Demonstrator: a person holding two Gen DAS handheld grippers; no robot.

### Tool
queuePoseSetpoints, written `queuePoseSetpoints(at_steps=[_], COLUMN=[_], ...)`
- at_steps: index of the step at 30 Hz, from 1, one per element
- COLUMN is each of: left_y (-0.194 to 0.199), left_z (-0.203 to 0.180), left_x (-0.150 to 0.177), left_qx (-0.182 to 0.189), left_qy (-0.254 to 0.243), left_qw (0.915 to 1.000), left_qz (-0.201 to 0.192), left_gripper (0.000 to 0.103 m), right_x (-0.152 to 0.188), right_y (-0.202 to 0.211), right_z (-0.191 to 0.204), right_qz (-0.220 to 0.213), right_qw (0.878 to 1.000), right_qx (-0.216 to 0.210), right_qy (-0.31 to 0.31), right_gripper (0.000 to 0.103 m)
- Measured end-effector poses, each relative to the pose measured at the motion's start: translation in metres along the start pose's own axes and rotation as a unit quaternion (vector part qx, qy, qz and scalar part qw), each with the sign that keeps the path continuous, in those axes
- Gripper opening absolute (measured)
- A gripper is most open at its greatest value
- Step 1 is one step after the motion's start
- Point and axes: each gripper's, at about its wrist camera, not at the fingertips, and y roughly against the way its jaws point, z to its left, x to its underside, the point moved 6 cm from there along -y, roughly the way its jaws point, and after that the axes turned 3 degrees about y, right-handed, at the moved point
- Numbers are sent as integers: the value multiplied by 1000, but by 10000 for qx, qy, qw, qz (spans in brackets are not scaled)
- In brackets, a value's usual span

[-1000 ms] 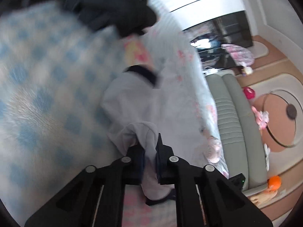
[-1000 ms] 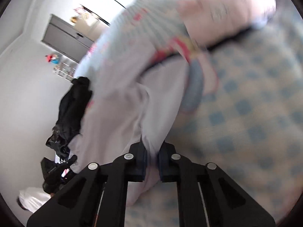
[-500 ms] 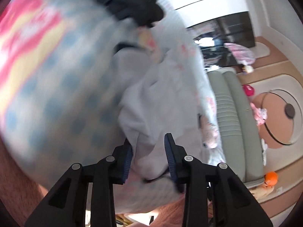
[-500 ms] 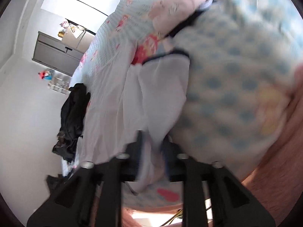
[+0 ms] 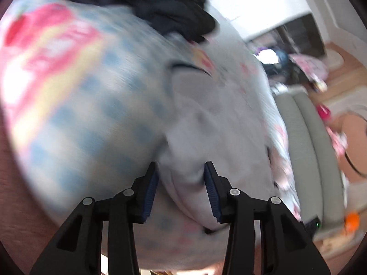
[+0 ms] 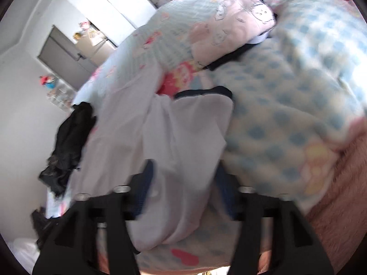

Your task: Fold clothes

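Judging by how the cloth lies, we take the white garment (image 6: 183, 137) to be partway through folding. It rests on the checked blanket (image 6: 286, 126) covering the bed, laid long and narrow with lengthwise creases, its dark-trimmed end (image 6: 204, 91) away from us and the near end spilling toward the blanket's edge. Whether those creases are a deliberate fold or only bunching, we cannot tell, since both views are blurred. It is not yet a neat, compact bundle, so more folding seems left on this piece. A heap of dark clothes (image 6: 66, 146) lies further along the bed, crumpled, and a pink printed item (image 6: 234, 34) sits beyond the garment, so we judge that plenty of laundry remains.

Our left gripper (image 5: 181, 183) stands wide apart, with the pale cloth bulging in the gap between its blue pads (image 5: 150, 192); nothing is pinched, though the fabric may brush them. Our right gripper (image 6: 183, 183) is likewise spread, straddling the garment's near end without clamping it. Both appear to have nothing in hold.
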Motion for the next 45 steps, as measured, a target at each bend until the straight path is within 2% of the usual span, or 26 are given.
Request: queuePoseSetpoints(at_steps=[2, 4, 5, 6, 7, 8, 10, 12, 14, 16, 17, 19, 20, 22, 23, 27, 28, 30, 32, 35, 38, 40, 41, 42, 43, 45], left_y=[-5, -27, -32, -30, -28, -20, 14, 41, 66, 77, 71, 51, 39, 29, 28, 36, 34, 36, 38, 37, 15, 2, -2, 2, 12, 32], left_z=[2, -1, -5, -12, -20, -32, -76, -105, -128, -130, -126, -113, -105, -81, -72, -39, -30, -11, 5, 16, 22, 20, 18, 10, -7, -41], left_x=[-6, -9, -12, -16, -20, -24, -31, -34, -36, -36, -35, -31, -28, -22, -19, -4, 0, 5, 9, 9, 13, 12, 10, 4, -3, -16], left_qx=[191, 566, 545, 253, -40, -130, 240, 515, 843, 1025, 955, 718, 569, 374, 277, -91, -136, -214, -254, -98, 149, 124, -19, -200, -254, -266], left_qy=[146, 260, 226, 74, -78, -246, -689, -962, -1198, -1382, -1365, -1155, -960, -645, -576, -590, -535, -364, -208, -80, 113, 126, 156, 117, -79, -480], left_qw=[9997, 9960, 9957, 9983, 9994, 9995, 9969, 9930, 9878, 9837, 9849, 9904, 9937, 9972, 9979, 9982, 9984, 9988, 9991, 9997, 9981, 9972, 9974, 9983, 9992, 9984], left_qz=[93, 641, 715, 526, 336, 114, -293, -444, -529, -517, -462, -262, -118, 72, 62, 73, 150, 235, 258, 194, 592, 733, 705, 528, 284, -169], left_gripper=[49, 49, 48, 34, 7, 7, 7, 7, 7, 9, 9, 9, 9, 10, 10, 18, 22, 26, 26, 37, 40, 40, 37, 24, 11, 11], right_x=[11, 23, 24, 23, 19, 11, -6, -23, -35, -29, -24, -13, -7, 4, 10, 40, 42, 38, 31, 28, 44, 58, 58, 54, 47, 16], right_y=[-16, -37, -43, -48, -43, -28, 2, 49, 84, 77, 68, 51, 43, 26, 18, -6, -9, -12, -9, -7, -19, -31, -36, -39, -37, -5], right_z=[1, 4, 5, 7, 12, 21, 39, 58, 71, 65, 60, 49, 44, 33, 28, 22, 20, 3, -11, -17, -6, 1, 5, 10, 17, 49], right_qz=[509, 857, 839, 749, 568, 298, -243, -887, -1285, -1040, -825, -396, -181, 249, 464, 978, 1027, 890, 736, 854, 1330, 1514, 1498, 1460, 1344, 640], right_qw=[9980, 9930, 9930, 9945, 9960, 9971, 9964, 9902, 9832, 9865, 9891, 9927, 9936, 9938, 9931, 9910, 9913, 9959, 9961, 9953, 9882, 9821, 9843, 9879, 9904, 9941], right_qx=[-369, -778, -785, -699, -671, -702, -762, -963, -1173, -1195, -1176, -1135, -1114, -1070, -1047, -864, -773, 6, 446, 135, -501, -911, -797, -505, -293, -328], right_qy=[-59, -248, -268, -221, -131, 3, 271, 490, 552, 411, 315, 121, 25, -169, -266, -300, -288, -182, -199, -443, -569, -649, -480, -167, 156, 807], right_gripper=[65, 49, 34, 21, 16, 9, 7, 5, 5, 5, 5, 13, 23, 25, 27, 49, 51, 51, 51, 61, 63, 63, 46, 9, 8, 7])
